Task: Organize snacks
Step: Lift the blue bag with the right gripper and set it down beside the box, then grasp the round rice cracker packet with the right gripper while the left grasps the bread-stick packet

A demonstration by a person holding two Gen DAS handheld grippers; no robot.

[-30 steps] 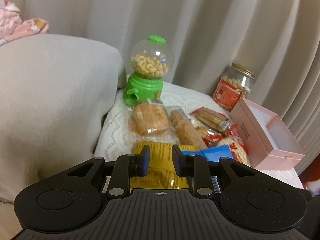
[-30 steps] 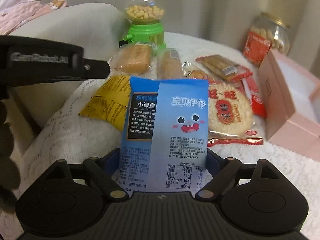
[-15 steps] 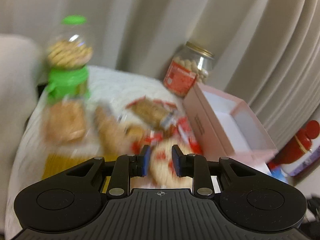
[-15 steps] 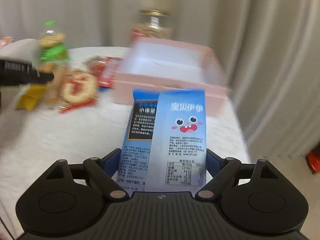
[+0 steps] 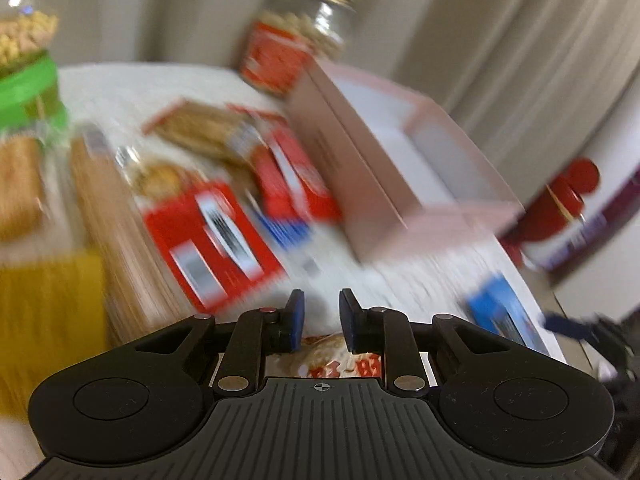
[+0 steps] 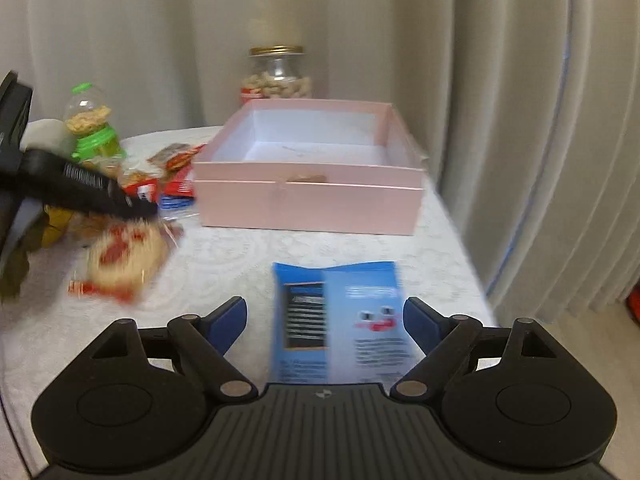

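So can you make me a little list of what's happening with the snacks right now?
right gripper: open, jaws either side of the blue packet
blue packet: lying on the white cloth, in front of the box
pink box: open, nothing seen inside
left gripper: over the round rice cracker; grip unclear
peanut jar: behind the box
snack pile: left of the box

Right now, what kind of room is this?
Probably a room in someone's home, maybe a bedroom or living room. Long cream curtains hang behind a small table with a white lace cloth, and it holds home snacks: a peanut jar, a green candy dispenser and a pink box.
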